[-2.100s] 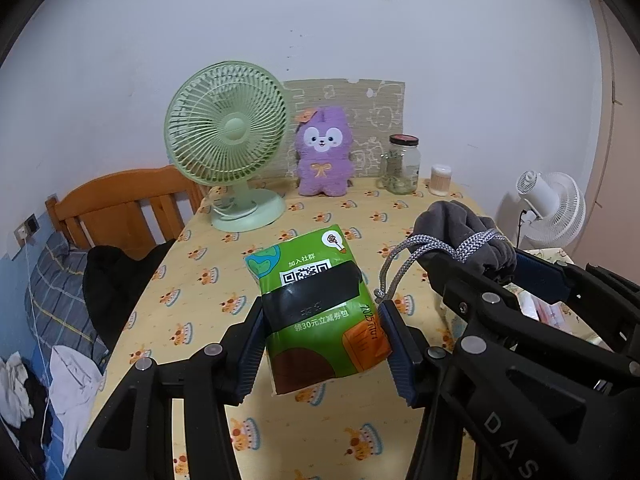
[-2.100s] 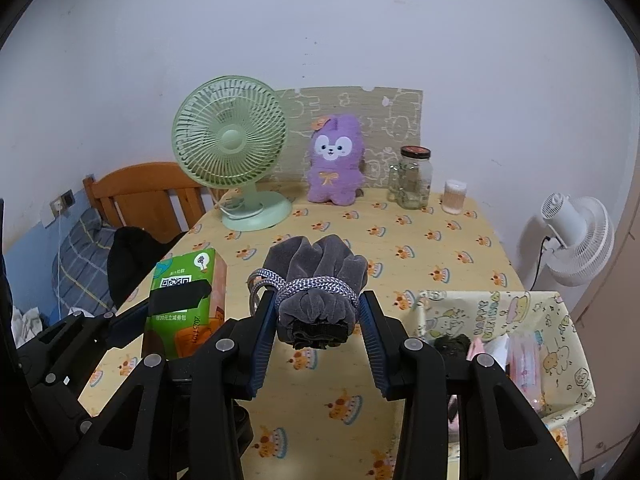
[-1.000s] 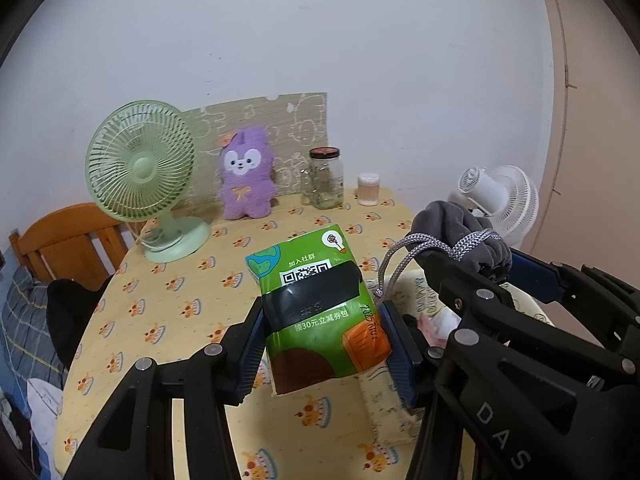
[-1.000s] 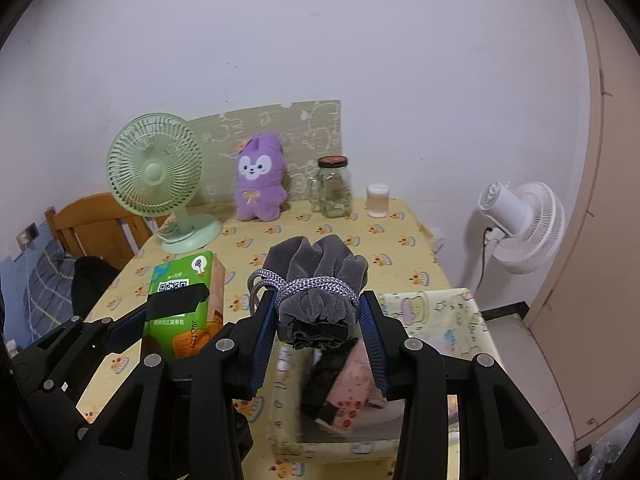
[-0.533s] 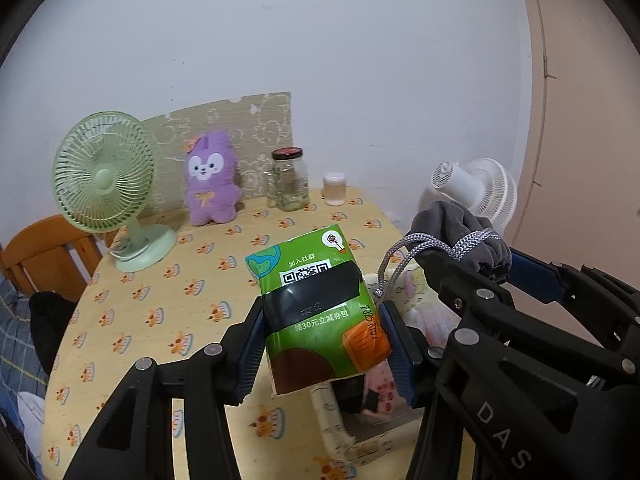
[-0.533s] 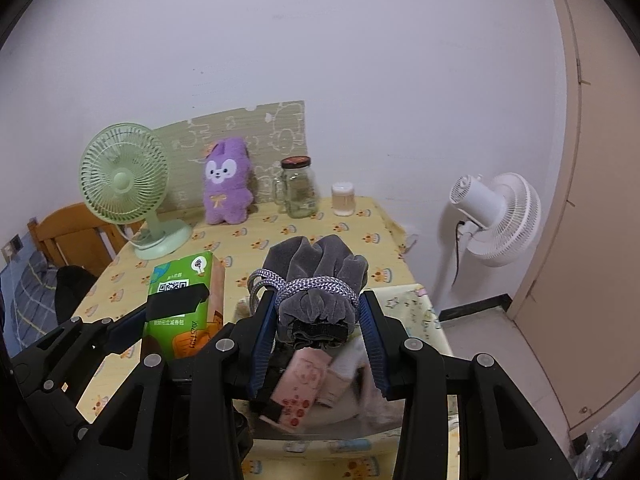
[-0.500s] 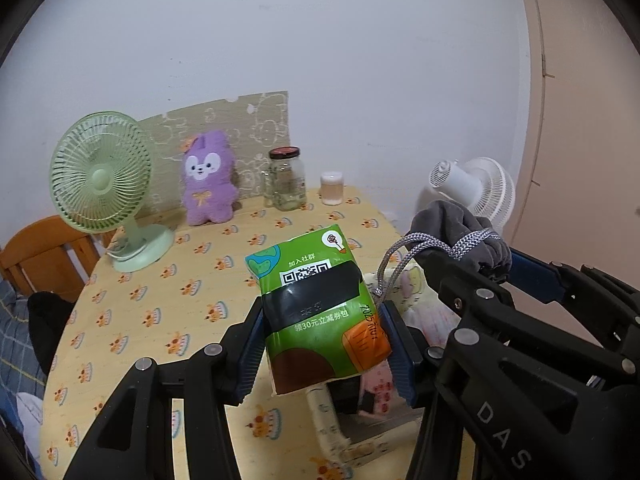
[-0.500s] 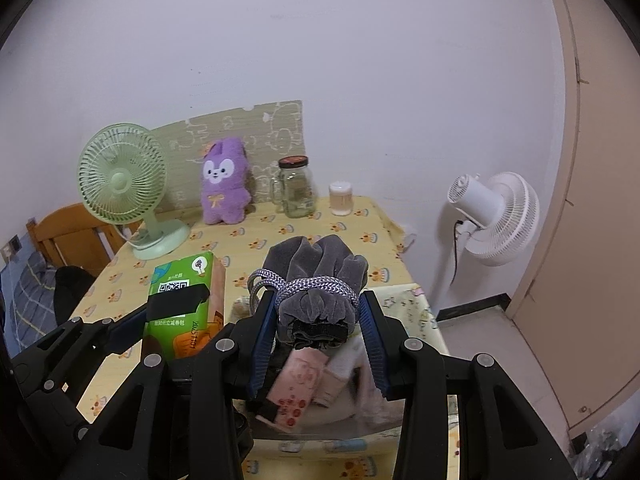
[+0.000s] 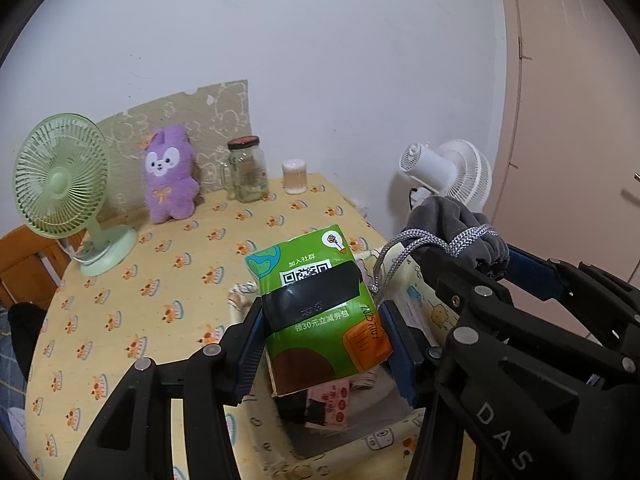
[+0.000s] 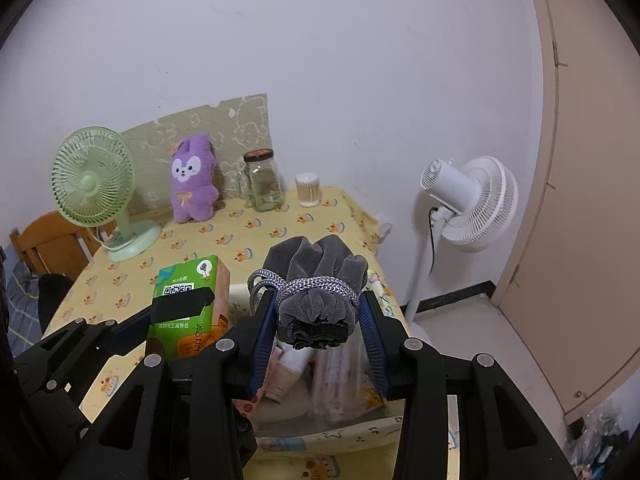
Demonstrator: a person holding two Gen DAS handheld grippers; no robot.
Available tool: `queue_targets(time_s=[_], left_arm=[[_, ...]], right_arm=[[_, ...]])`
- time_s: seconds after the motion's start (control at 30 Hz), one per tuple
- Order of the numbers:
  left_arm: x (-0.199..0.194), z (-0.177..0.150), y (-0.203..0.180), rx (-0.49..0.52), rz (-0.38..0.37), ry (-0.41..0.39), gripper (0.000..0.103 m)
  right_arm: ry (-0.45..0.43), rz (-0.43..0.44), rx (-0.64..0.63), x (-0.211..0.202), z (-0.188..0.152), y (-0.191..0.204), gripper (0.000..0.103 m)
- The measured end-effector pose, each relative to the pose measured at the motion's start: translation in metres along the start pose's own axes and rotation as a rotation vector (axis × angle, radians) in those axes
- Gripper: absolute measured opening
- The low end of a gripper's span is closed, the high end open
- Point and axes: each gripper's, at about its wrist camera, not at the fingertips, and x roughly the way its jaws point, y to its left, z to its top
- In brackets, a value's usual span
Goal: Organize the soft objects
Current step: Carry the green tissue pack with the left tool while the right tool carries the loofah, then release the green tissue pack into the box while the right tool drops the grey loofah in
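The left gripper (image 9: 322, 330) is clamped on a green tissue pack (image 9: 320, 304), the right gripper (image 10: 318, 340) on a grey pouch (image 10: 318, 292); both hang over a fabric bin (image 9: 352, 440) at the table (image 9: 132, 300) edge. The left view shows a pink packet (image 9: 332, 402) on the bin floor. The right view shows the floor (image 10: 472, 344) and white fan's (image 10: 476, 204) pole.

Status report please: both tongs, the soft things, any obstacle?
Left tongs shut on green tissue pack. Right tongs shut on grey drawstring pouch. Both above fabric bin; nothing blocking.
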Motion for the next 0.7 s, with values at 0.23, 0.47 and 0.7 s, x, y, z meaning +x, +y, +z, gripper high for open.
queue_targets(time_s=[0.23, 0.47, 0.7], left_arm=[[0.015, -0.002, -0.010, 0.017, -0.025, 0.033, 0.058], [0.034, -0.009, -0.018, 0.025, -0.060, 0.085, 0.061], [0.045, -0.015, -0.025, 0.043, -0.071, 0.121, 0.071]], right_arm=[[0.029, -0.024, 0.014, 0.010, -0.008, -0.014, 0.045], [0.062, -0.042, 0.019, 0.021, -0.016, -0.024, 0.045], [0.089, -0.052, 0.019, 0.028, -0.023, -0.030, 0.045]])
